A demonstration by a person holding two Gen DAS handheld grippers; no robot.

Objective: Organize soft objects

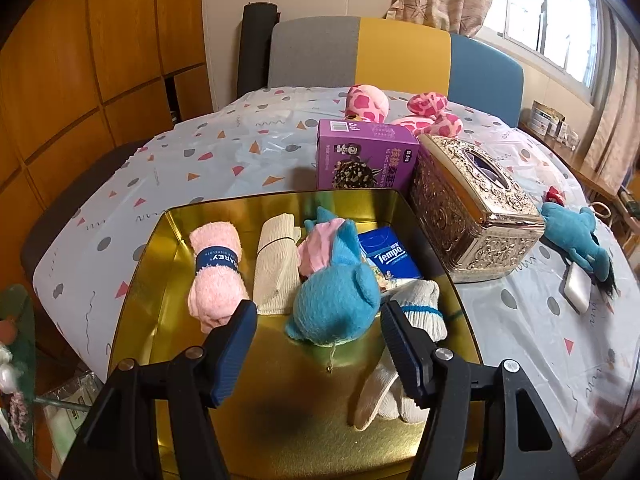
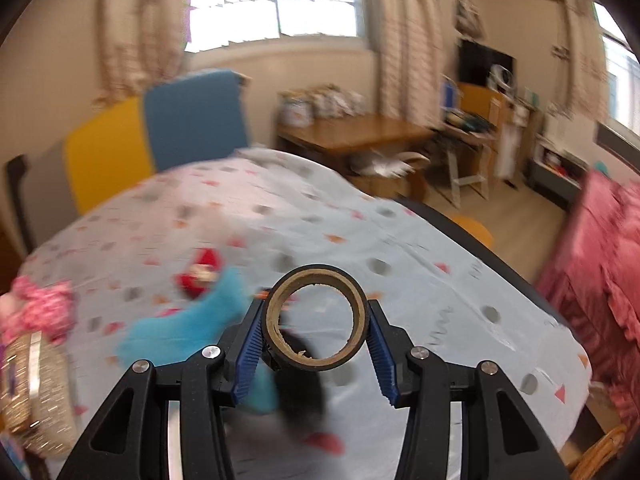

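- the left gripper [image 1: 318,334], black with blue ribbed pads, hangs with its jaws apart over the near part of a shallow gold metal tin [image 1: 452,276]; nothing is pressed between the pads.
- a blue plush toy with rounded ears [image 1: 334,304] lies in the tin between the two fingers, clear of both pads.
- in the tin's left part lies a rolled pink fluffy towel with a dark blue band [image 1: 214,276], with a rolled cream ribbed cloth [image 1: 276,268] just beside it.
- a pink cloth [image 1: 316,250] and a blue tissue pack [image 1: 388,256] lie toward the tin's far right corner; a white knitted glove with a blue cuff line [image 1: 416,316] lies along its right edge.
- beyond the tin's far edge, on the patterned tablecloth [image 1: 224,164], stand a purple carton [image 1: 366,156] and an ornate silver tissue box [image 1: 476,208].
- a pink spotted plush [image 1: 400,110] lies near the table's far edge; another blue plush [image 1: 576,236] lies toward its right edge.
- the right gripper [image 2: 316,328] holds a dark roll of tape with a brown cardboard core [image 2: 316,320] upright between its pads, above the blurred tablecloth.
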